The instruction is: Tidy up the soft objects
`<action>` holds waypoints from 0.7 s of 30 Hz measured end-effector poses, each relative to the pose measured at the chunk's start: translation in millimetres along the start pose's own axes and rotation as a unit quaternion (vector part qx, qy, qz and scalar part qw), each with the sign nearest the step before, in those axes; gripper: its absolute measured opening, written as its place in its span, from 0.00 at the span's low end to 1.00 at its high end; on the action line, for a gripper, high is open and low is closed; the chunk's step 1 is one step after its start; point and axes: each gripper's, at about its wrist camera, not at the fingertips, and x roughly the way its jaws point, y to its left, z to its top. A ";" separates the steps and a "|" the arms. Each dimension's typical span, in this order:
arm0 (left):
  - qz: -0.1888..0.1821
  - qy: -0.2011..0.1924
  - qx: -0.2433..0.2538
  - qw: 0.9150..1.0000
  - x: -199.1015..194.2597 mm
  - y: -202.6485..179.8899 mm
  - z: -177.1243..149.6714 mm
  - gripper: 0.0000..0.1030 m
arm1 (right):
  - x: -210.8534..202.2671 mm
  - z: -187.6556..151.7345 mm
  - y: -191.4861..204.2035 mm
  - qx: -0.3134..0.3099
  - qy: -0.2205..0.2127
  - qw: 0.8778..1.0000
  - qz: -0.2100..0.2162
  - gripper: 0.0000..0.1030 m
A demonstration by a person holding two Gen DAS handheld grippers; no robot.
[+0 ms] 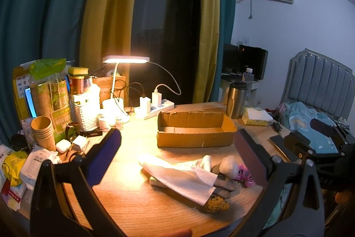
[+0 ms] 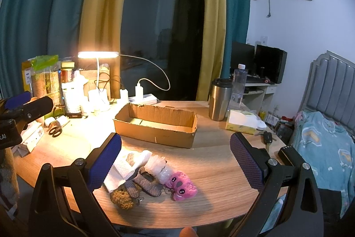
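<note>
Both claws hang spread above the soft pile, gripping nothing.

Left claw [image 1: 177,148] is released, fingers wide apart over the wooden surface [image 1: 133,203]; right claw [image 2: 175,146] is just as wide, nothing between its pads. The soft things lie bunched near the front edge: a white paper towel [image 1: 184,181] draped over grey mesh pieces [image 2: 146,184], a brown fuzzy lump [image 2: 122,196], a clear crinkly bundle [image 2: 158,167] and a pink plush [image 2: 183,186], all touching. Behind them, apart, sits the open cardboard box [image 2: 155,123], lamp [image 1: 125,59] glowing at back left.
</note>
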 end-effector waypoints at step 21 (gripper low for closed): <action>0.003 0.001 0.003 1.000 -1.2 1.1 -0.7 0.99 | -0.8 -2.1 0.8 0.001 0.002 1.000 0.000 0.97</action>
